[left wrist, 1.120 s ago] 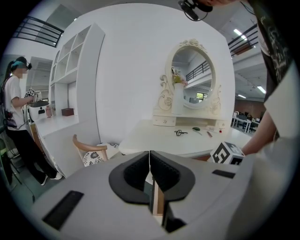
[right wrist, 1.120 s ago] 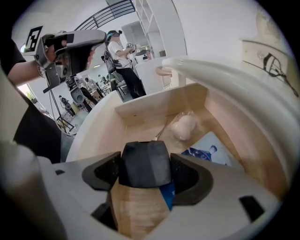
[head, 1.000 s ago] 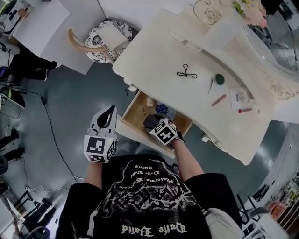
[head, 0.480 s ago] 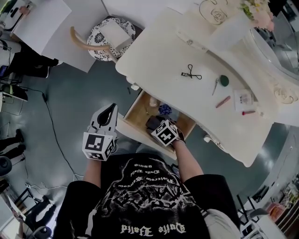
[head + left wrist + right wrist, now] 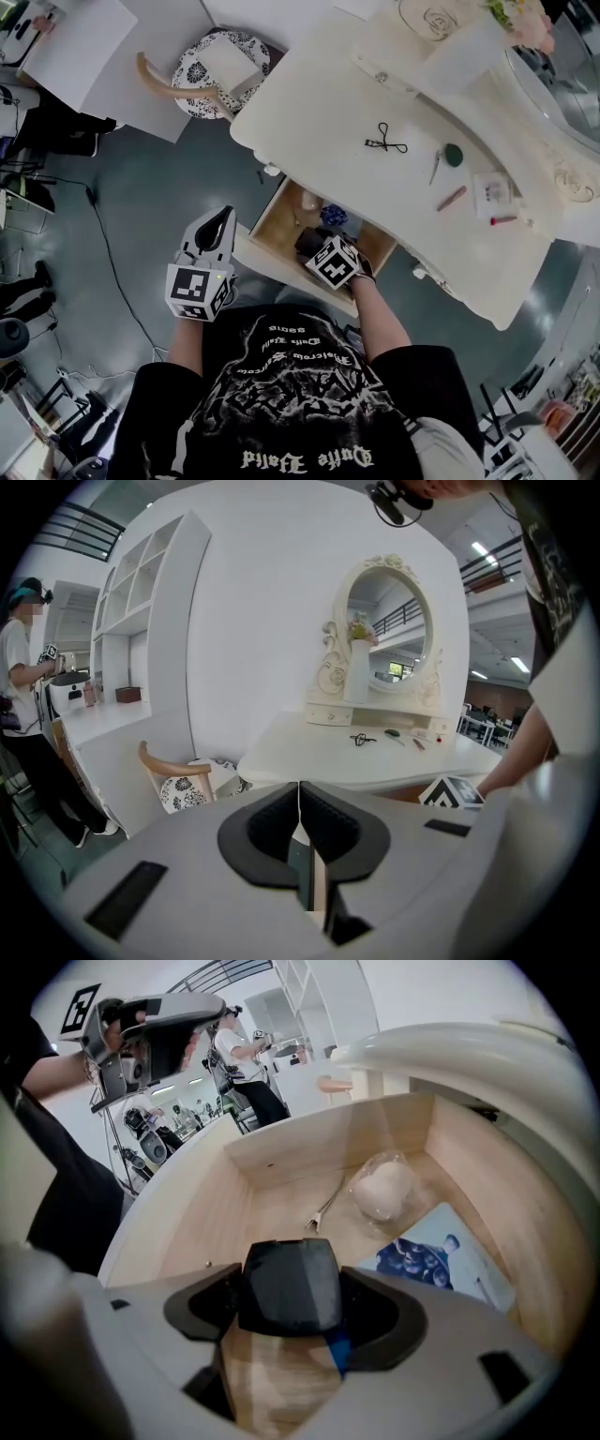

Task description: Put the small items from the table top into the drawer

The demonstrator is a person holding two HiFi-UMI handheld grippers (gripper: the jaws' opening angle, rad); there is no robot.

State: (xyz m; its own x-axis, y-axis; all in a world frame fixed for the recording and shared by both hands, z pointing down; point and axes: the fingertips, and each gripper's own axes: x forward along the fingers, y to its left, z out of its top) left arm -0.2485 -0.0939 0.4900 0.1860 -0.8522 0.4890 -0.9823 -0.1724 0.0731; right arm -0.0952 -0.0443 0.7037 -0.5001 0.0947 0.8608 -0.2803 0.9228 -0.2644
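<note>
The wooden drawer (image 5: 277, 217) stands pulled out under the white dressing table (image 5: 337, 103). My right gripper (image 5: 313, 247) hangs over it, shut on a black rounded case (image 5: 289, 1285). Inside lie a white puff (image 5: 382, 1190), a blue-patterned packet (image 5: 419, 1258) and a small metal clip (image 5: 323, 1211). On the table top rest an eyelash curler (image 5: 386, 141), a green round item (image 5: 453, 156), tweezers (image 5: 435, 167), a pink stick (image 5: 451, 198), a white card (image 5: 491, 192) and a small red item (image 5: 502, 220). My left gripper (image 5: 220, 222) is shut and empty, left of the drawer over the floor.
A chair with a patterned cushion (image 5: 211, 70) stands left of the table. An oval mirror (image 5: 390, 630) and a vase of flowers (image 5: 359, 663) rise at the table's back. A white counter (image 5: 112, 719) and a person (image 5: 19, 667) are far left.
Nothing much: the right gripper stays over the drawer with the black case, the left gripper keeps its place, and the head view shifted slightly.
</note>
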